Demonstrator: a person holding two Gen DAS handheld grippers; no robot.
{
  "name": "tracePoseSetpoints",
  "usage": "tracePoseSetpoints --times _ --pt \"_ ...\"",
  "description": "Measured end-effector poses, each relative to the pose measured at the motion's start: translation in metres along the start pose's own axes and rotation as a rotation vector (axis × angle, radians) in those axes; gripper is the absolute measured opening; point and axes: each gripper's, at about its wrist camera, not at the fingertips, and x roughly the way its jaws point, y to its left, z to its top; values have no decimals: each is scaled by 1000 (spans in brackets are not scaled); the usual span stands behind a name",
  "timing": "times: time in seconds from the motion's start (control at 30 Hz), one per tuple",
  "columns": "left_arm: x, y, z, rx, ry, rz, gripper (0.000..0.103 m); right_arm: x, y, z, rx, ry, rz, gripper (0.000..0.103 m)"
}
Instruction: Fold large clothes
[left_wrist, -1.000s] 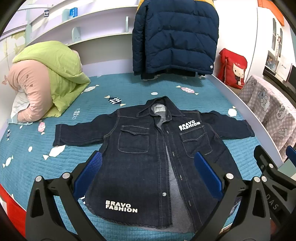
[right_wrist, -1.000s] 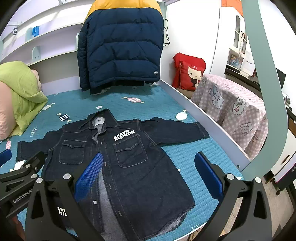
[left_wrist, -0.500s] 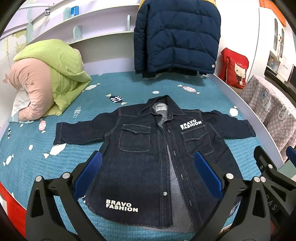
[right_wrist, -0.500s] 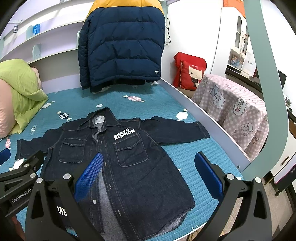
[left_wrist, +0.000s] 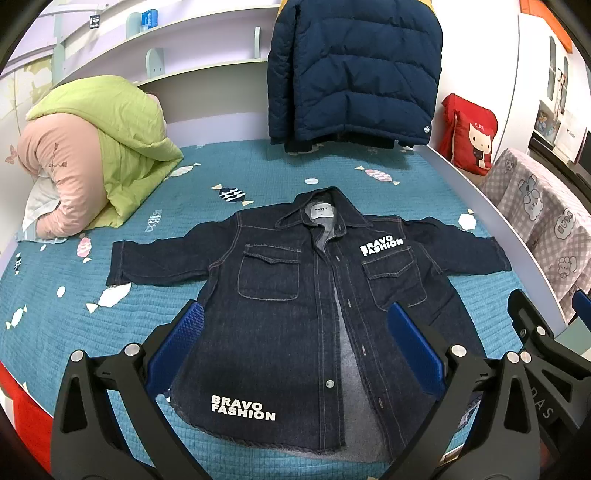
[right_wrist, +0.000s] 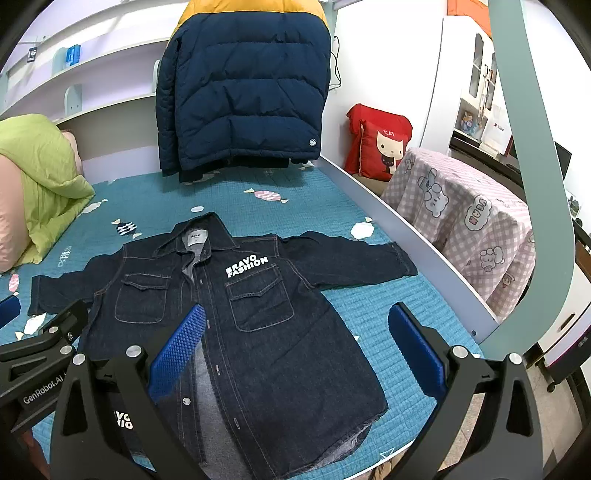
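Observation:
A dark denim jacket (left_wrist: 280, 306) with white "BRAVO FASHION" lettering lies flat and face up on the teal bedspread (left_wrist: 74, 295), both sleeves spread out, collar toward the far wall. It also fills the middle of the right wrist view, denim jacket (right_wrist: 266, 325). My left gripper (left_wrist: 295, 343) hovers open above the jacket's lower half, its blue pads wide apart and holding nothing. My right gripper (right_wrist: 295, 343) hangs open over the jacket's right hem side, also holding nothing. Each gripper shows at the edge of the other's view.
A navy puffer coat (left_wrist: 354, 70) hangs at the head of the bed. A green and pink quilt pile (left_wrist: 96, 155) sits at the far left. Right of the white bed rail (right_wrist: 424, 258) stand a red cushion (right_wrist: 380, 144) and a pink checked cloth (right_wrist: 476, 221).
Both grippers have drifted slightly back and up, so the jacket sits a touch lower in view. The jacket itself has not moved and the jaws stay open.

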Motion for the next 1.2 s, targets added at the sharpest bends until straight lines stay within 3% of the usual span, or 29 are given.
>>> tracePoseSetpoints --times 0.93,1.2 --pt "1 1 -2 -1 7 -1 100 0 1 0 -2 6 0 96" --pt "4 8 -17 1 23 5 99 2 7 -6 -13 16 8 96"
